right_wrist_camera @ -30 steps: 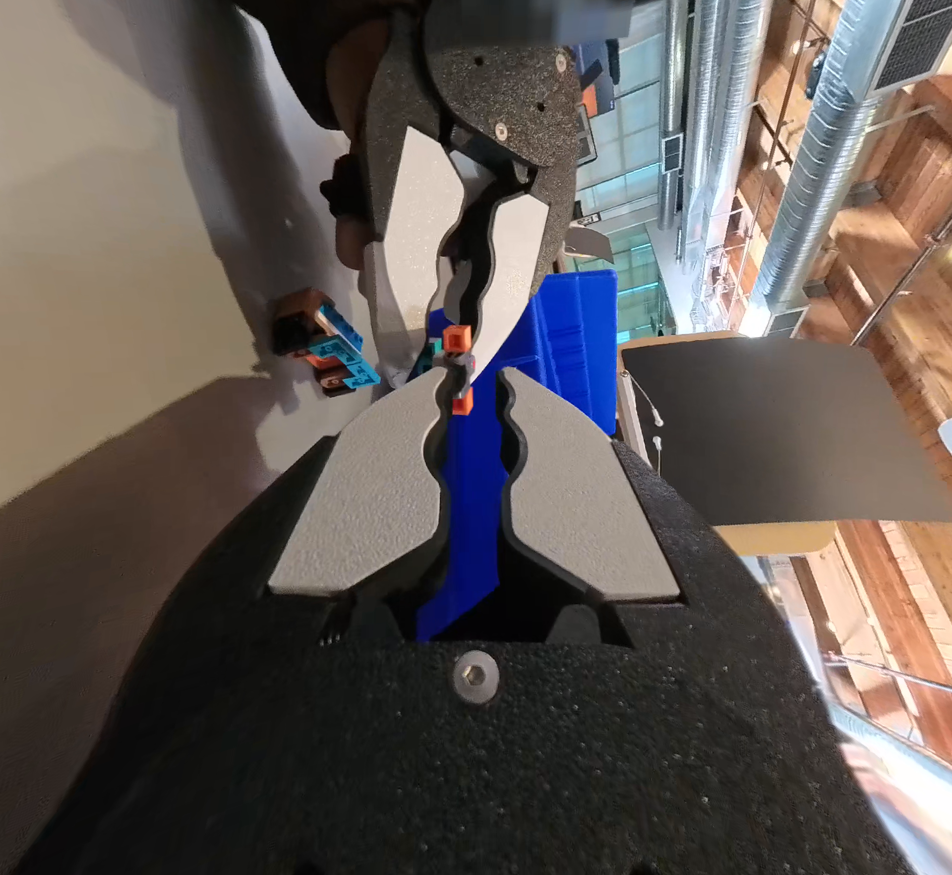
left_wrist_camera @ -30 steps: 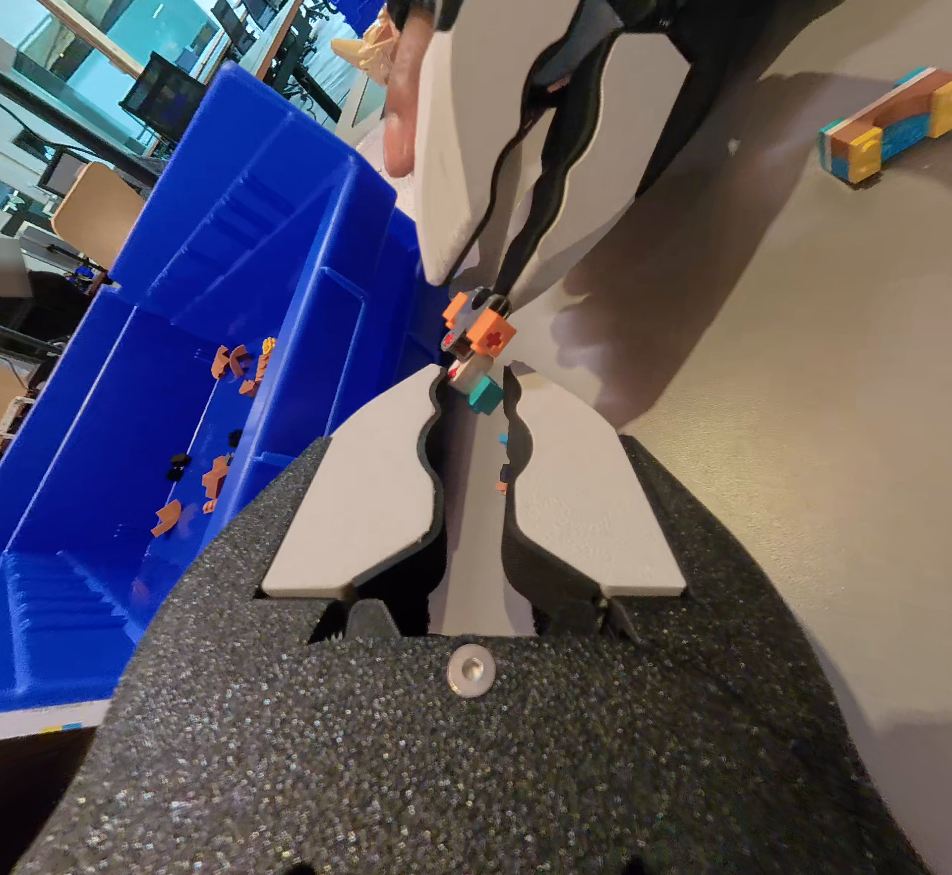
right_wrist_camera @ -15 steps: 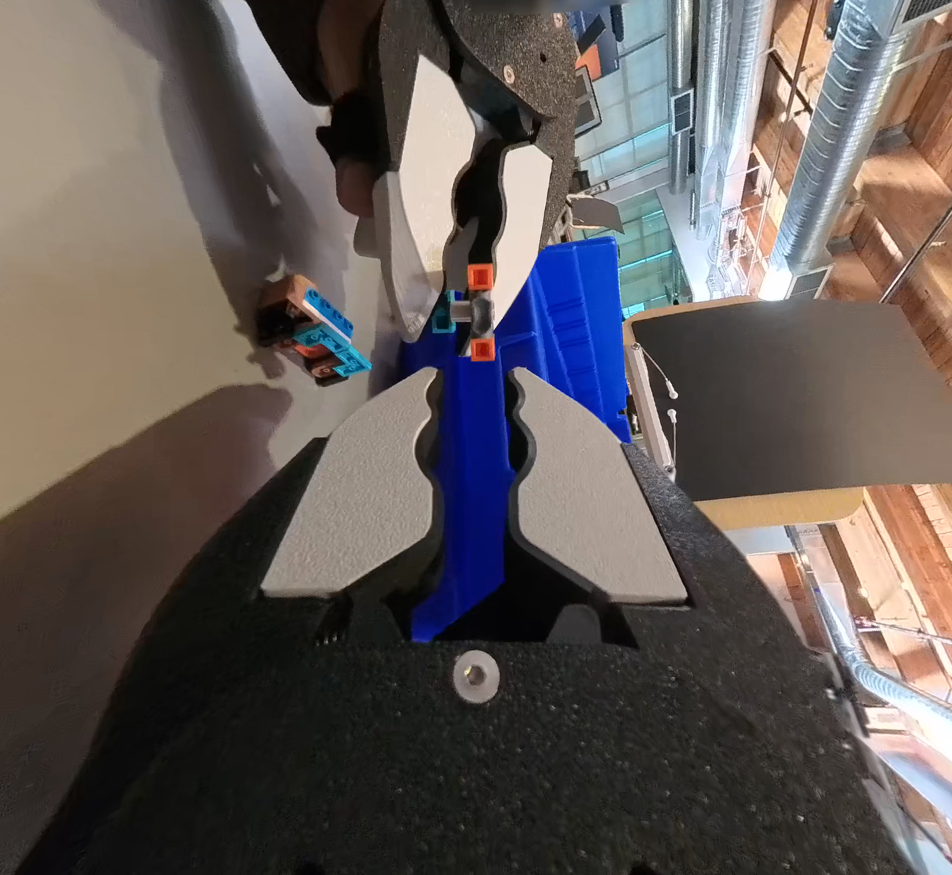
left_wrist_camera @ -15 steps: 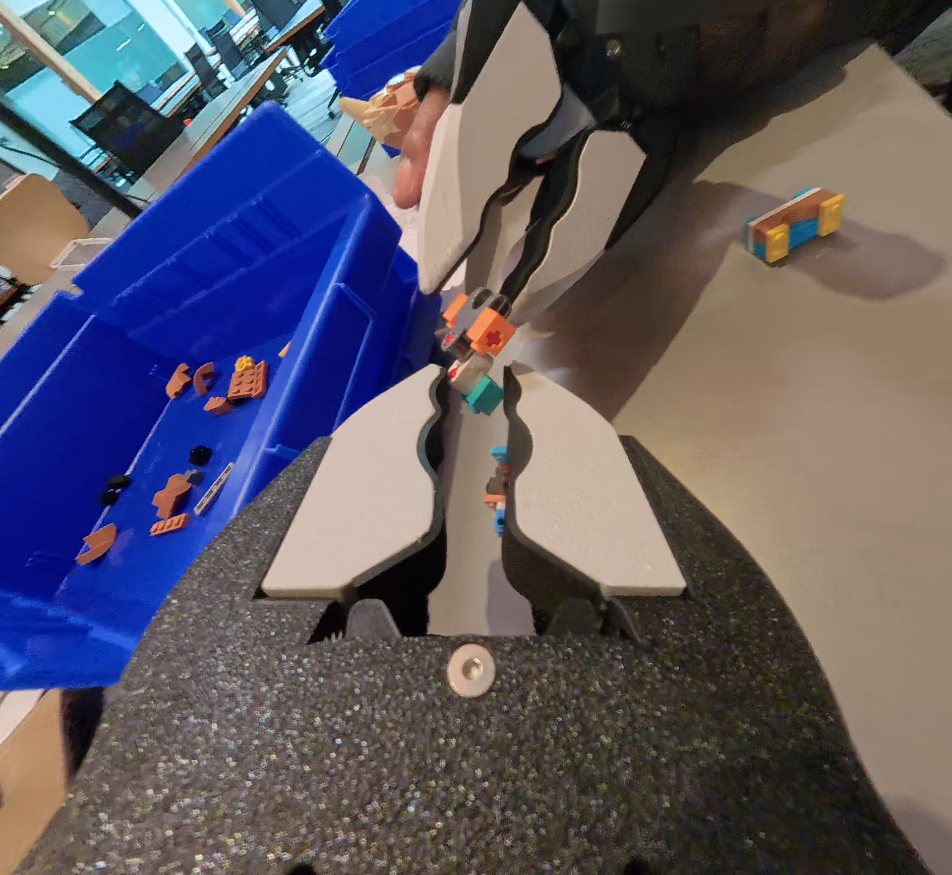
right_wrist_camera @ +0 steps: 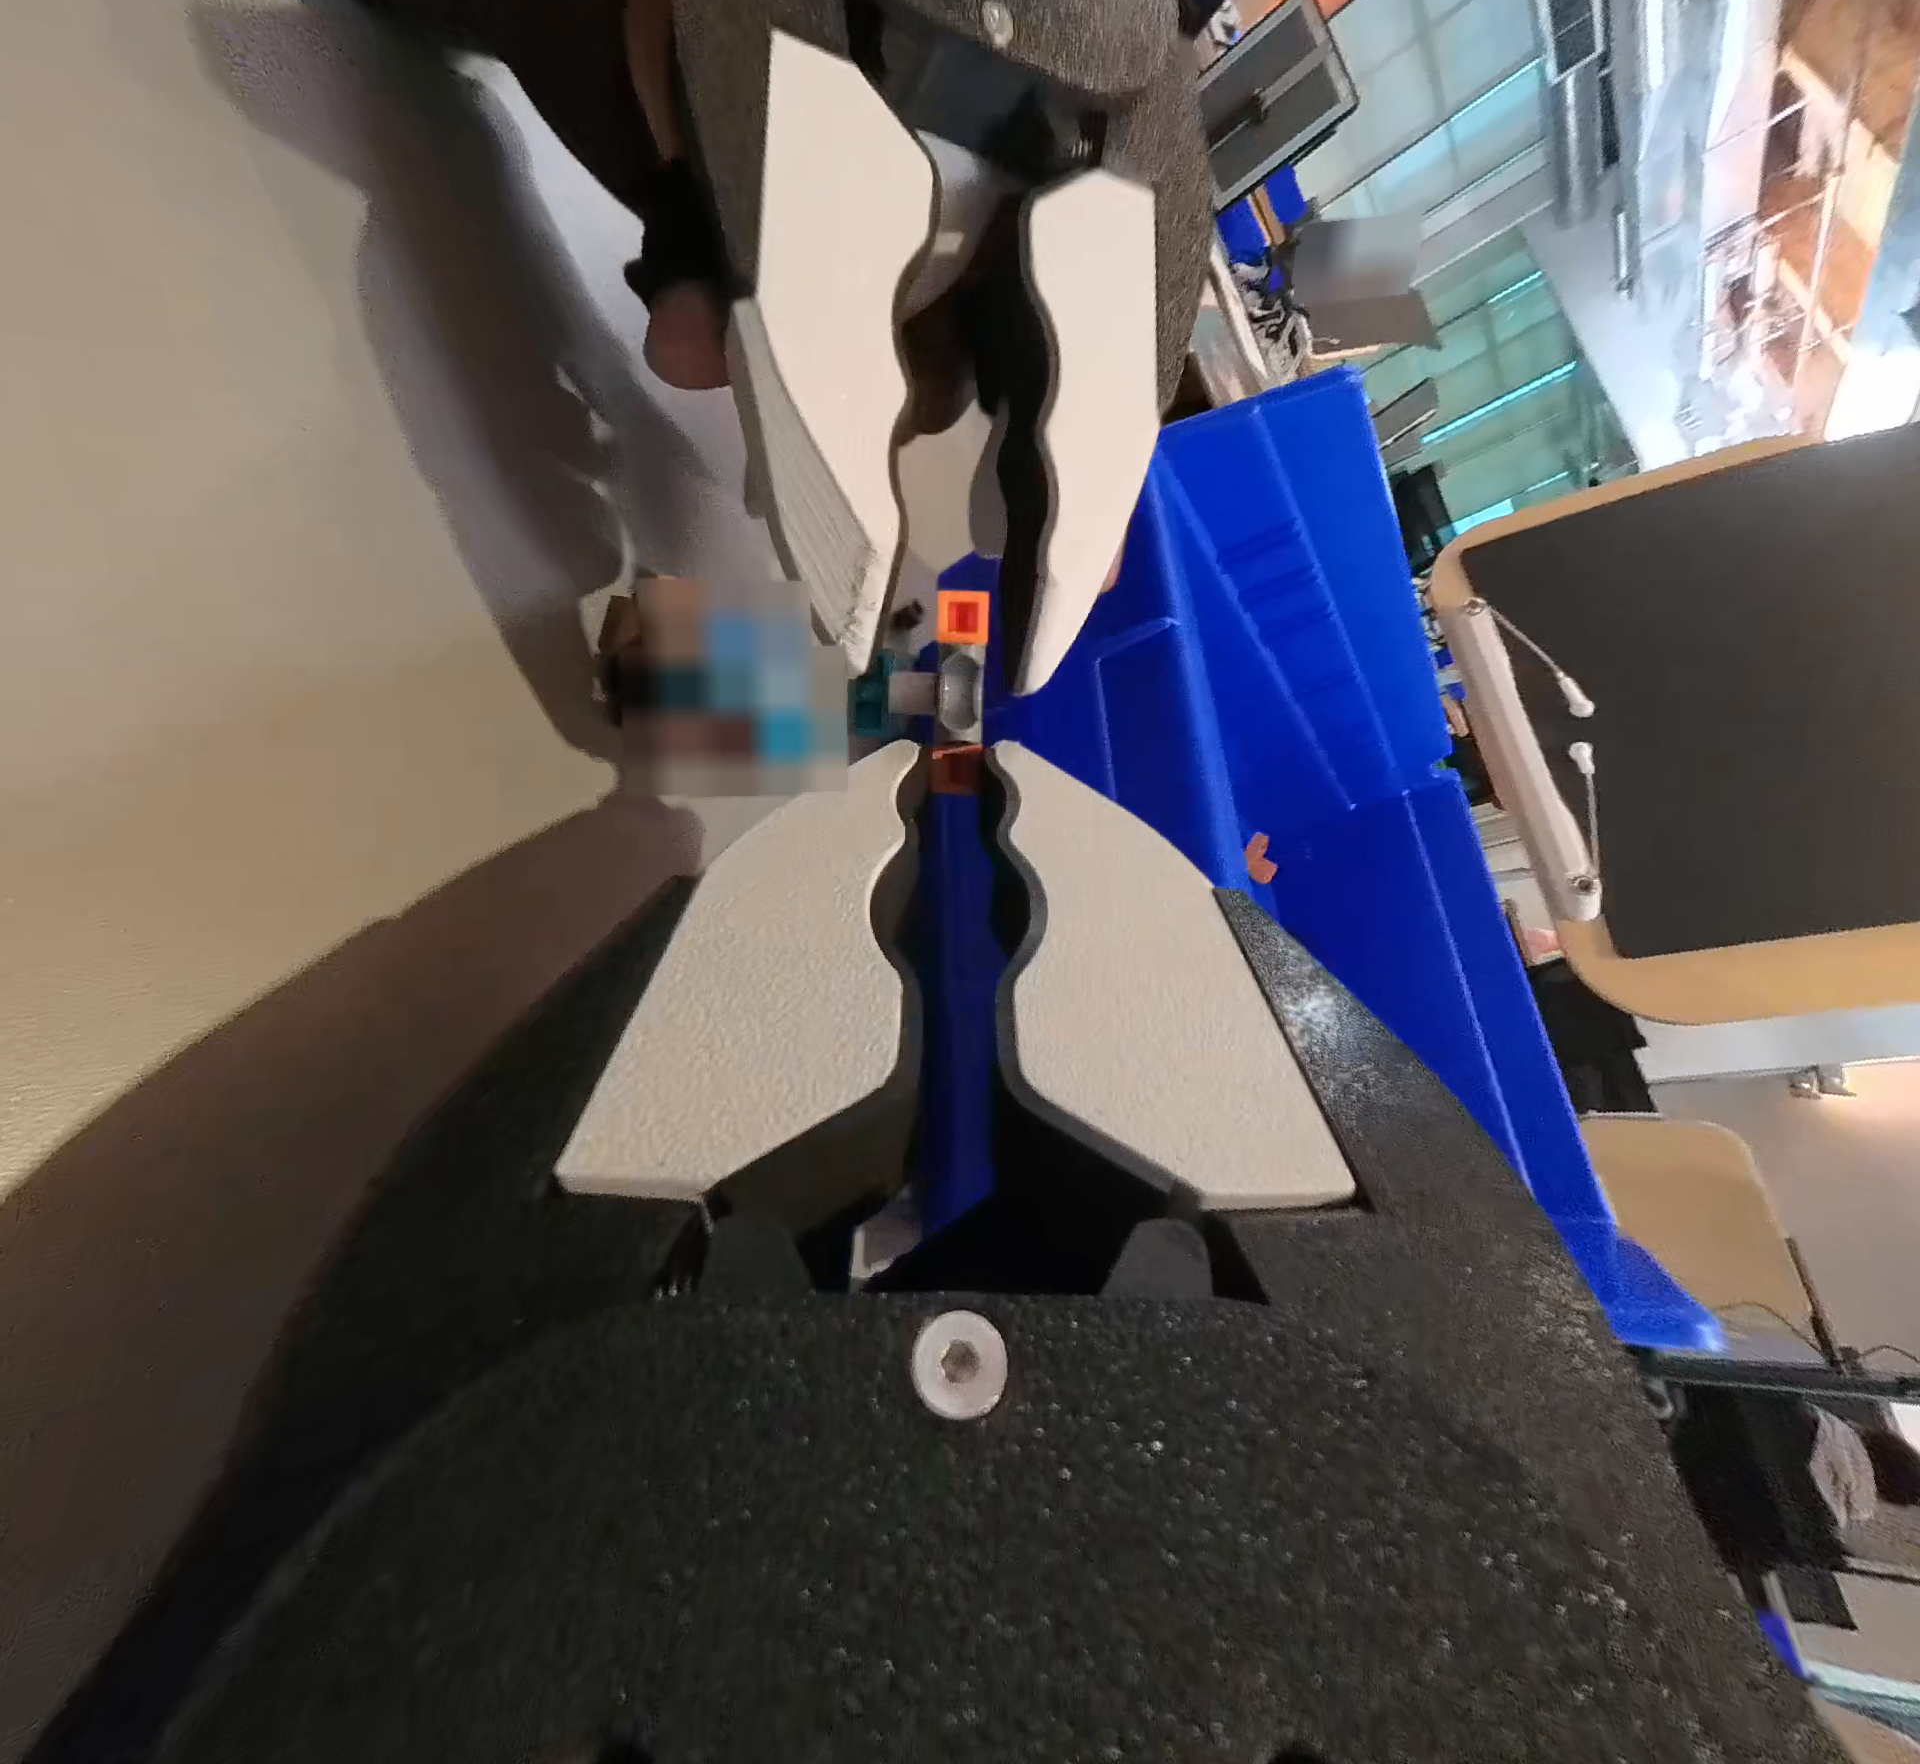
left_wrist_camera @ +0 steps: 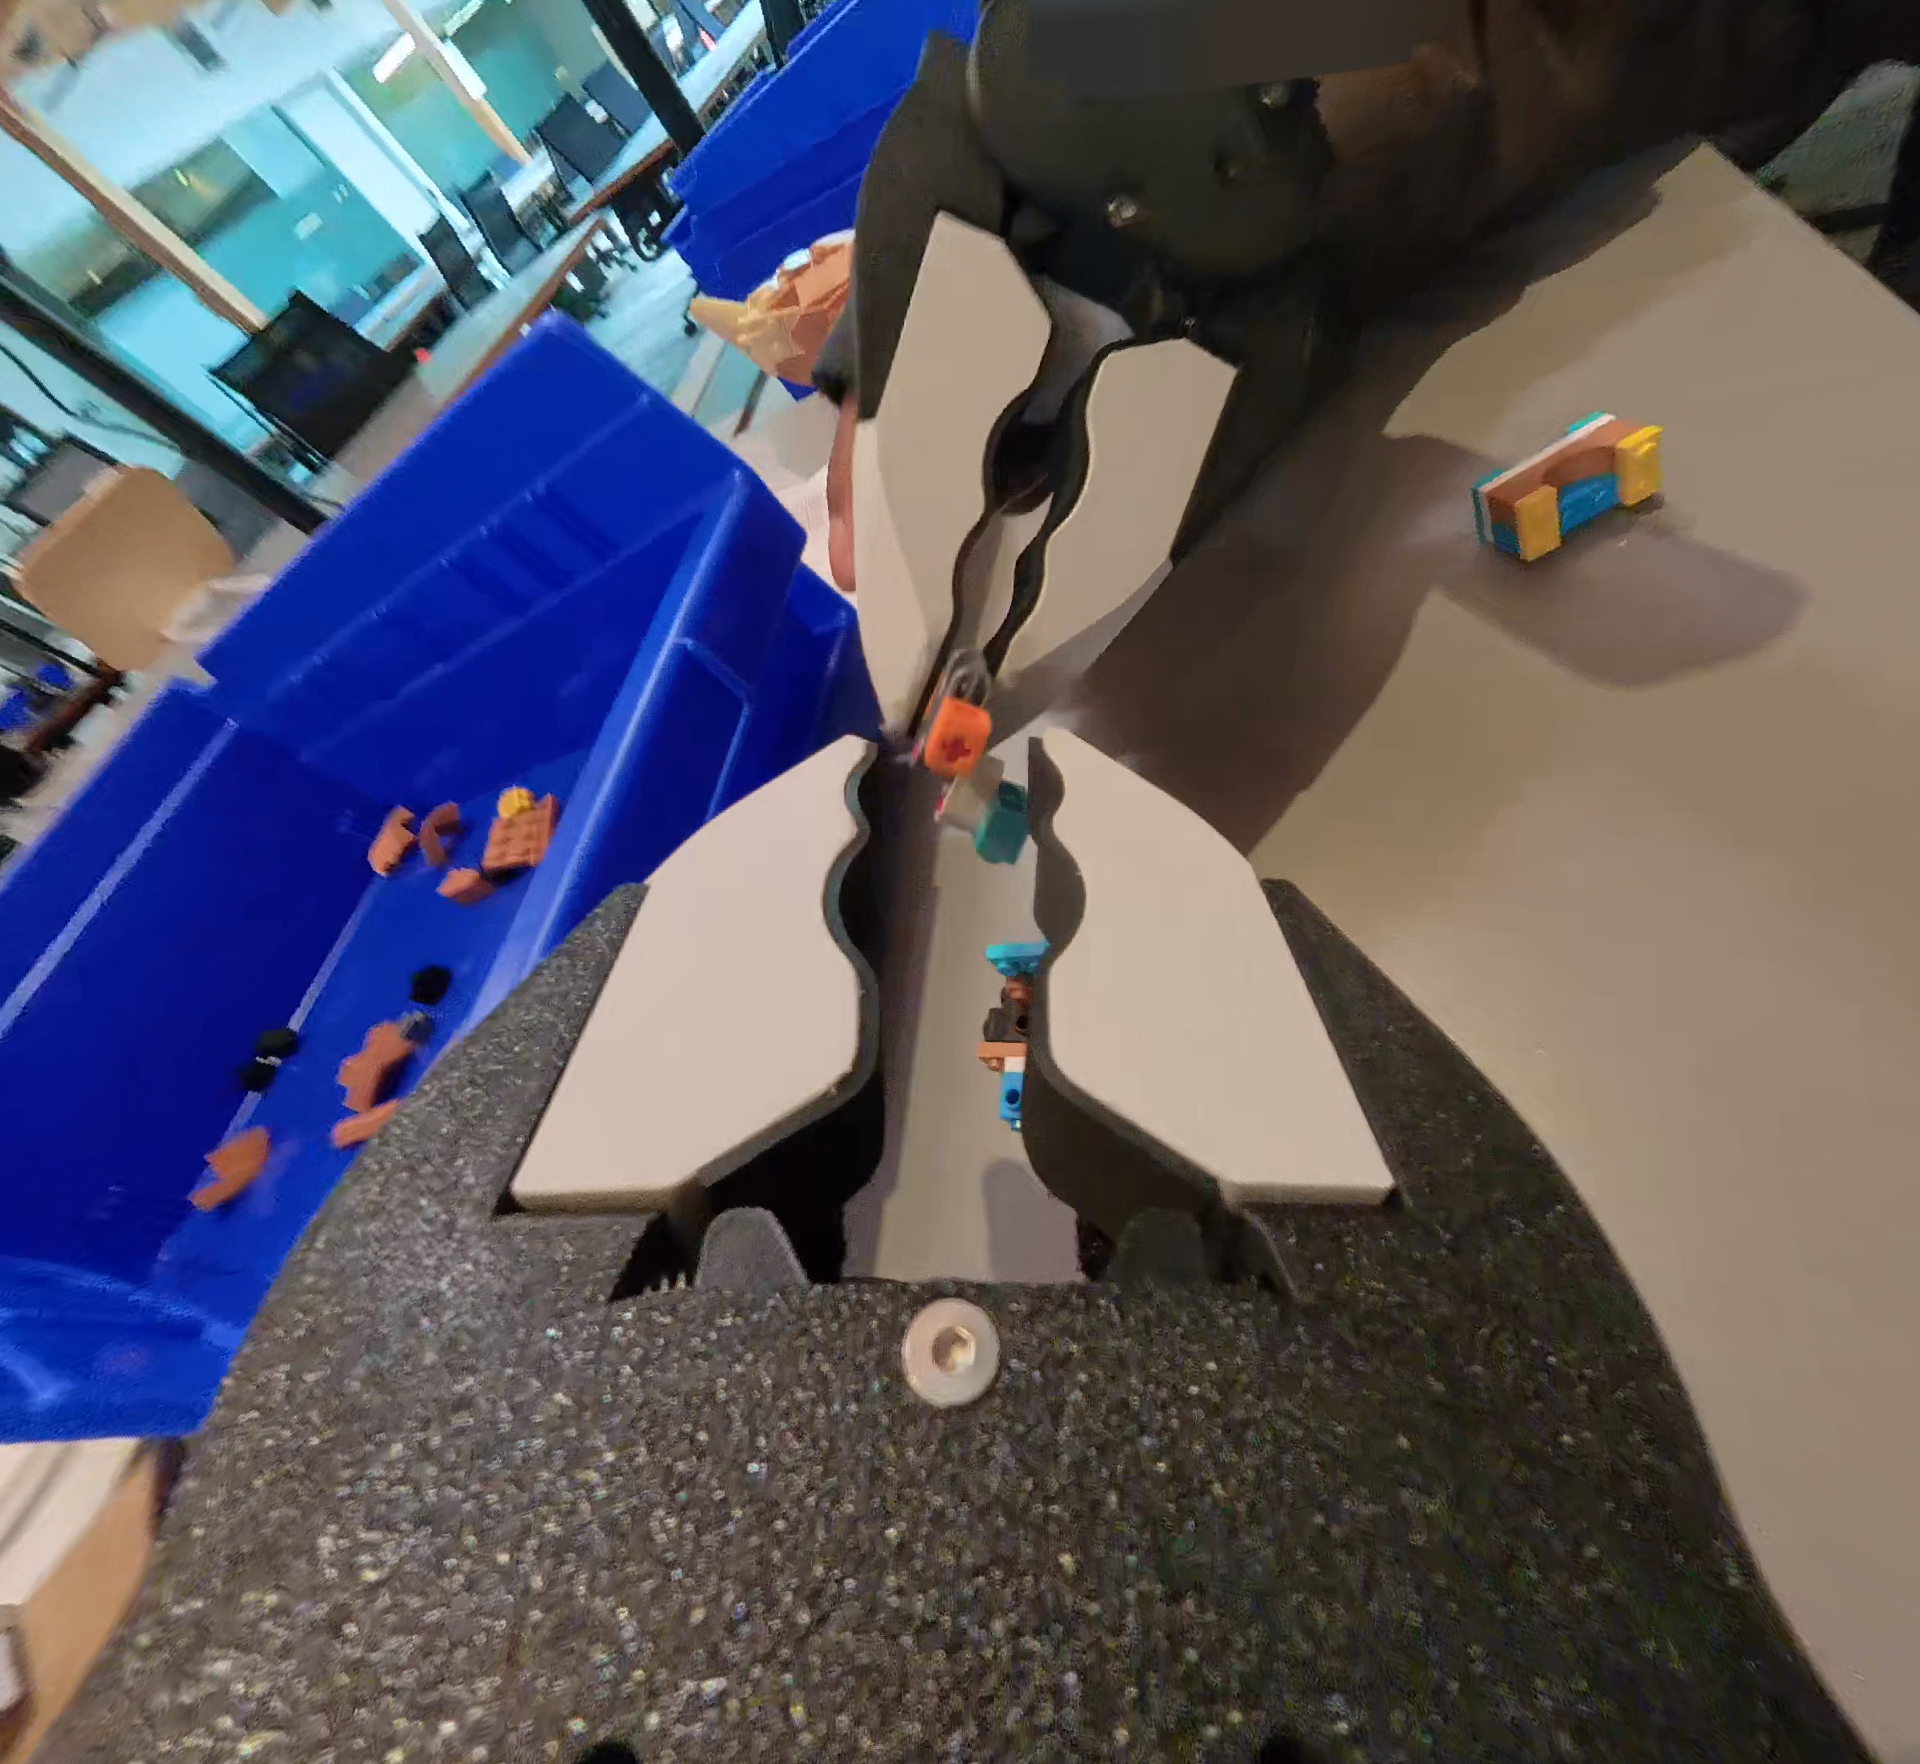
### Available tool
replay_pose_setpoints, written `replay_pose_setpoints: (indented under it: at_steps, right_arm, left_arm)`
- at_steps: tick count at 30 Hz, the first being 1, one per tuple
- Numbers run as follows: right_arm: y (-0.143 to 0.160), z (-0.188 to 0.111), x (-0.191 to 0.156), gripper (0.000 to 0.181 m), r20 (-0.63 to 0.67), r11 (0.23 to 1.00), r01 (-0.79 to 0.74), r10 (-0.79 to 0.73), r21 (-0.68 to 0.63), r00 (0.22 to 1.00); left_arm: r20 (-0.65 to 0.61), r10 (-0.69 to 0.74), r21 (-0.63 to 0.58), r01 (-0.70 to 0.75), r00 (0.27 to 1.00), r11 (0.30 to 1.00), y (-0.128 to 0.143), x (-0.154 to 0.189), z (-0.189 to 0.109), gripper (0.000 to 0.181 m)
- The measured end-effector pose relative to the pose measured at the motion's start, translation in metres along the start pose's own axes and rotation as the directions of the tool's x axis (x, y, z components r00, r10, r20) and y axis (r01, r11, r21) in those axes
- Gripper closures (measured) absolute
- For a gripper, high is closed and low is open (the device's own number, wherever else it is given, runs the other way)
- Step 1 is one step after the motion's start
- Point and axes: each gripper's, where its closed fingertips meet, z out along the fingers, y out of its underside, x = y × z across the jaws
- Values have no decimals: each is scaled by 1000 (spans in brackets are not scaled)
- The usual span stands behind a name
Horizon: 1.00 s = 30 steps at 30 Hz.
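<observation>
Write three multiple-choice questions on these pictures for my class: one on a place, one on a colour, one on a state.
1. Where do the loose brown bricks lie?
A. In the blue bin
B. On a chair
C. On the grey table

2. What colour is the cube on the held brick assembly?
A. Green
B. Purple
C. Orange

3. How do the left gripper's jaws stand?
A. Pressed together on nothing
B. Parted, with the assembly between them
C. Out of view

Answers:
1 A: the brown bricks sit on the floor of the blue bin.
2 C: the cube atop the brick assembly is orange.
3 B: the left gripper has the assembly between its fingertips.
</observation>
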Motion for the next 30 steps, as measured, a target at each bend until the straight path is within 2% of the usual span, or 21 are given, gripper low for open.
replay_pose_setpoints:
  at_steps: [4, 8, 13, 19, 21, 27, 30]
  right_arm:
    - [2, 3, -7, 173, 35, 1000, 1, 0, -20, 999]
    - [-2, 4, -13, 173, 66, 1000, -14, 14, -7, 998]
    - [-4, 3, -12, 172, 76, 999, -37, 36, 10, 996]
    - [-12, -2, -5, 170, 60, 996, -71, 68, 55, 996]
    - [-15, -3, -4, 171, 86, 988, -133, 126, 77, 988]
    - [-28, -9, -4, 173, 236, 907, -396, 357, 145, 904]
    - [-32, -11, -3, 173, 280, 878, -455, 405, 146, 870]
  left_arm:
    - [18, 121, -10, -121, 993, 993, -2, 7, 3, 159]
    - [21, 176, -47, -175, 984, 983, 3, 10, 6, 172]
    - [-53, -42, -10, 42, 998, 999, 0, 9, 4, 172]
    - [-173, -302, 75, 318, 938, 945, -10, 6, -1, 171]
    - [-200, -321, 100, 345, 926, 933, -13, 6, -2, 172]
    - [-177, -203, 161, 231, 963, 959, -23, 7, -9, 173]
    - [-193, -211, 174, 245, 958, 954, -24, 7, -10, 173]
